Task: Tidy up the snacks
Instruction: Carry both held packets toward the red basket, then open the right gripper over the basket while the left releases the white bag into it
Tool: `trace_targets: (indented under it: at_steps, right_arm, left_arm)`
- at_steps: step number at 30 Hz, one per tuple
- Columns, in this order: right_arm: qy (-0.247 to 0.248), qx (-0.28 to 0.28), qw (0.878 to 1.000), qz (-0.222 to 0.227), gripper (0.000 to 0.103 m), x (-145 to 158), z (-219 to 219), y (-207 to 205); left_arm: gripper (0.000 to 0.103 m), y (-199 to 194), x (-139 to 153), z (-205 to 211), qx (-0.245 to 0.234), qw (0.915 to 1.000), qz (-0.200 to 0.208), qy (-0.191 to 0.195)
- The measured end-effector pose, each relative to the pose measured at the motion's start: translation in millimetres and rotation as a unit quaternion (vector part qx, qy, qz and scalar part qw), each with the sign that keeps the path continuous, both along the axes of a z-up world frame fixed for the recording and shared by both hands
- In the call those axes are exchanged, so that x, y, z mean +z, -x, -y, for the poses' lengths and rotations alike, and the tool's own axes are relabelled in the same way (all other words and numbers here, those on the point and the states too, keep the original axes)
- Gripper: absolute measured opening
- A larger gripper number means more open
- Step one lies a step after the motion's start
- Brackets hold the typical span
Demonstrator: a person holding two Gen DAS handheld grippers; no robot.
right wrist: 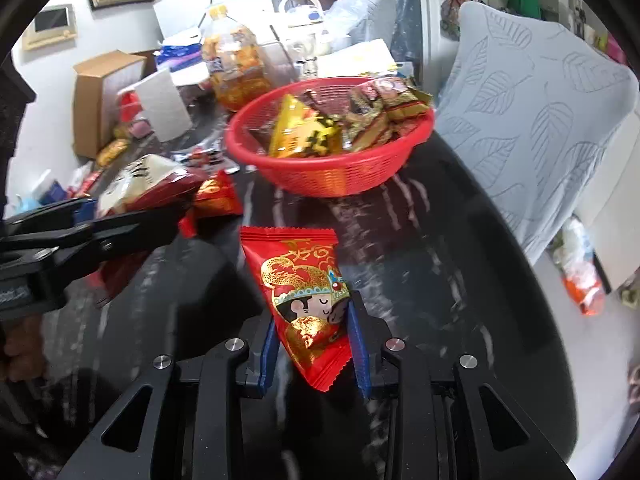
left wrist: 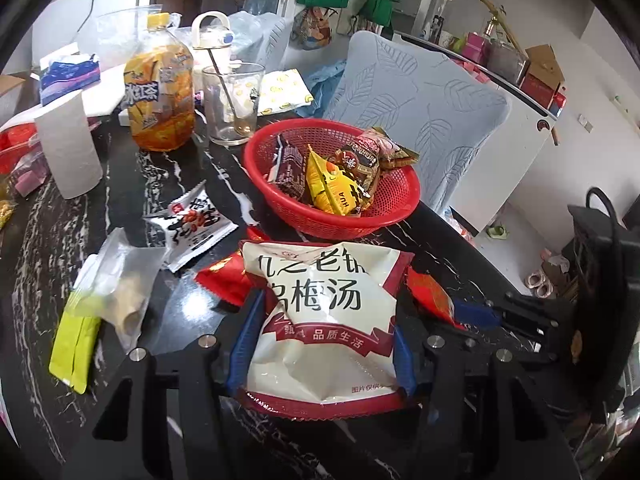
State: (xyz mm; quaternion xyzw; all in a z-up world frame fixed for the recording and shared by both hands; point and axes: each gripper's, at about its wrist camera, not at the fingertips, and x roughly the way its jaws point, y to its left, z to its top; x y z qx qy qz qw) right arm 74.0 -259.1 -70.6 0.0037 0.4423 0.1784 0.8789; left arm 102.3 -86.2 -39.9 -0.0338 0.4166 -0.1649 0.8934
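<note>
My left gripper (left wrist: 322, 344) is shut on a big white-and-red drink-mix pouch (left wrist: 324, 320), held over the dark marble table (left wrist: 52, 248) in front of the red basket (left wrist: 384, 204). The basket holds several snack packs (left wrist: 340, 184). My right gripper (right wrist: 316, 344) is shut on a red-and-gold snack packet (right wrist: 304, 292), short of the red basket (right wrist: 332, 176). The left gripper with its pouch (right wrist: 148, 184) shows at the left of the right wrist view. Another red packet (right wrist: 218, 196) lies beside it. A white-and-black snack packet (left wrist: 192, 224) and a clear-and-yellow bag (left wrist: 100, 304) lie left of the pouch.
An iced-tea bottle (left wrist: 160, 92), a glass with a spoon (left wrist: 232, 104) and a paper roll (left wrist: 68, 144) stand behind the snacks. A chair with a light blue leaf-pattern cover (left wrist: 420, 96) stands behind the basket. A cardboard box (right wrist: 104, 96) sits at the far left.
</note>
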Motion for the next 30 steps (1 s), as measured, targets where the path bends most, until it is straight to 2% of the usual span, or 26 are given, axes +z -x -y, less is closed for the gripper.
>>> trace_targets:
  at_steps: [6, 12, 22, 30]
  right_arm:
    - [-0.023, 0.005, 1.0, 0.007, 0.03, 13.1, -5.5, 17.8]
    - [-0.024, 0.012, 0.999, 0.037, 0.03, 33.5, -9.8, 18.7]
    - [-0.007, 0.013, 0.995, 0.098, 0.031, 65.1, -9.7, -15.0]
    - [0.02, 0.003, 0.991, 0.13, 0.031, 74.6, -7.2, -51.8]
  left_arm:
    - [0.056, 8.0, 7.5, -8.8, 0.008, 0.9999, 0.011, 0.002]
    - [0.056, 3.9, 20.7, -16.2, 0.013, 0.9995, 0.026, 0.009]
    - [0.056, -31.0, 44.9, -12.0, 0.017, 0.9983, 0.055, 0.006]
    - [0.056, -63.2, 56.3, -5.9, 0.014, 0.9972, 0.073, -0.003]
